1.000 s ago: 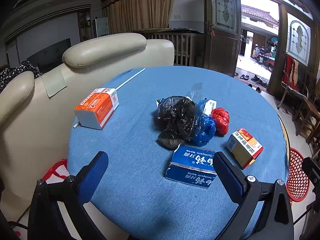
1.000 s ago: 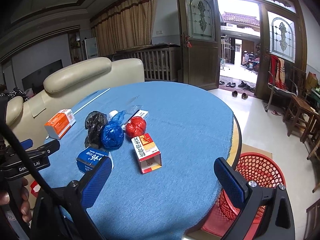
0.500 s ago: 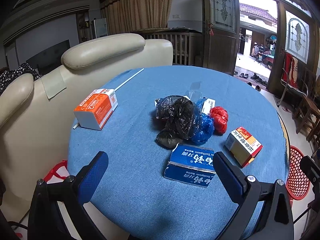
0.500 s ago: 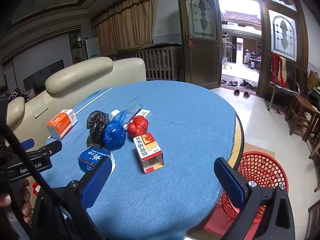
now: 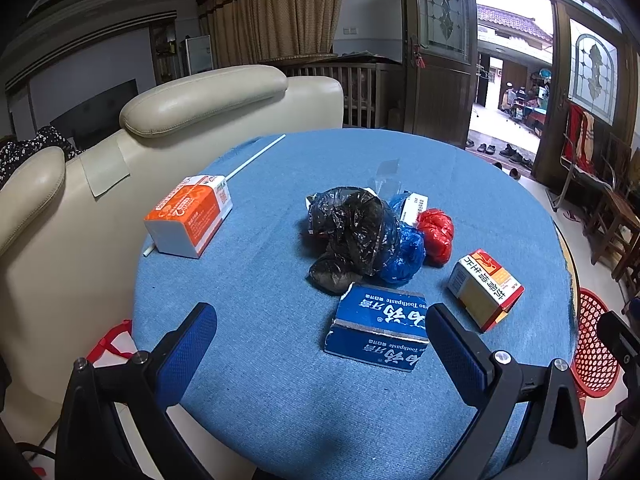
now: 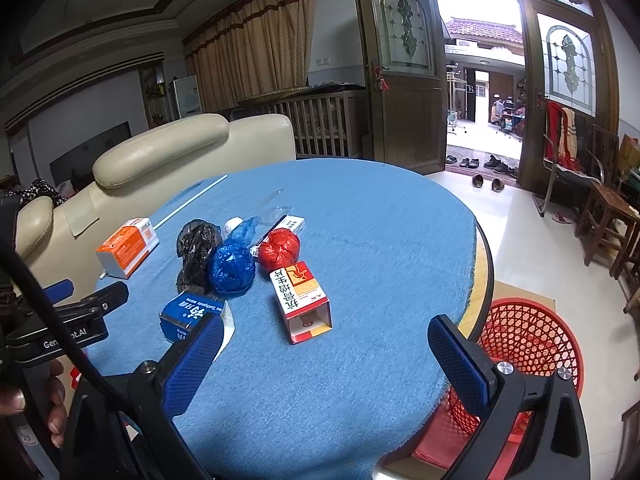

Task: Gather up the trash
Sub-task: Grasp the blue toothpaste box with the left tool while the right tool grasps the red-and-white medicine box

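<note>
1. trash lies in a loose cluster on the round table under its blue cloth, and none of it is in the red mesh basket on the floor by the table's right edge.
2. nearest my left gripper is the blue toothpaste box, flat and just ahead of my right-hand pad. i'd take it first, closing across its short width and lifting before i swing.
3. my right gripper faces the open-ended red and yellow carton. squeezing its hollow end would likely crush it, so i'd grip nearer the closed end.
4. both my jaws are spread wide, holding nothing, hovering low over the near edge and angled downward.
5. farther in, the black bag, blue bag and red bag touch one another. they look soft, so pinch a fold.
6. the orange and white box sits well apart on the left.
</note>
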`<state>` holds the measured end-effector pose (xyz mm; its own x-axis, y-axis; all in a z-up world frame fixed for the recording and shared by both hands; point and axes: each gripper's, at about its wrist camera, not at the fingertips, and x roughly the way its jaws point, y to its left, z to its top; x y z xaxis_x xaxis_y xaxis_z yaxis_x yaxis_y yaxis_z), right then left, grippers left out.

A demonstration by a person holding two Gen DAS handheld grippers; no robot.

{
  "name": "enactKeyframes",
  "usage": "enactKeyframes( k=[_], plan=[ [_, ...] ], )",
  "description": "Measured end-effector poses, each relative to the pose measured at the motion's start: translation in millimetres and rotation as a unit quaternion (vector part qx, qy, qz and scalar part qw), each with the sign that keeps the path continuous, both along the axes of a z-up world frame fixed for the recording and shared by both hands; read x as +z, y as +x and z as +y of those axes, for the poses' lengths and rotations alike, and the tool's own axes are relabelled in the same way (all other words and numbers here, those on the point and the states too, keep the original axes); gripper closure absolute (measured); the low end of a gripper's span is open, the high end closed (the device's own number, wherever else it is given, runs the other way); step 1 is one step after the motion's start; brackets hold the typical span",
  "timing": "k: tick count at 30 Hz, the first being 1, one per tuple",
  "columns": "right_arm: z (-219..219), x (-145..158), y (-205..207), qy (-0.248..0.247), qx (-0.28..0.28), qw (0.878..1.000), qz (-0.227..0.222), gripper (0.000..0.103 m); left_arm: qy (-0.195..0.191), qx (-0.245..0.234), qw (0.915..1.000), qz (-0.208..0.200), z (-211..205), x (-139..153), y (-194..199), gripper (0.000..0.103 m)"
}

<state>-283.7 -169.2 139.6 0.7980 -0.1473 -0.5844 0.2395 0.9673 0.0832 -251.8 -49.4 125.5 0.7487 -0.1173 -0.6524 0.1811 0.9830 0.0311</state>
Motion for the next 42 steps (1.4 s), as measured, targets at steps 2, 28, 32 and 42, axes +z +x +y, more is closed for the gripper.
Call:
enactKeyframes(
  k=[2, 28, 32, 42],
  plan=[
    [-0.4, -0.9, -0.2, 0.005, 0.000, 1.000, -0.002, 0.000, -0.002, -0.002, 1.0000, 0.001, -0.4, -2.0, 0.6, 0.000],
    [-18.5, -94.1, 148.7, 0.015, 0.085, 0.990, 0.113, 0.005, -0.010, -0.052, 0.9938, 0.098, -29.6, -86.3, 52.4, 0.000],
    [-23.4, -103.3, 156.0, 0.028, 0.082, 0.989, 0.117, 0.008, -0.003, -0.064, 0.9922, 0.108, -34.7, -94.2, 58.1, 0.000],
    [-33.7, -110.2, 164.3, 0.052, 0.091, 0.988, 0.111, 0.016, -0.021, -0.075, 0.9922, 0.097, -45.6, -80.1, 60.1, 0.000]
  ],
)
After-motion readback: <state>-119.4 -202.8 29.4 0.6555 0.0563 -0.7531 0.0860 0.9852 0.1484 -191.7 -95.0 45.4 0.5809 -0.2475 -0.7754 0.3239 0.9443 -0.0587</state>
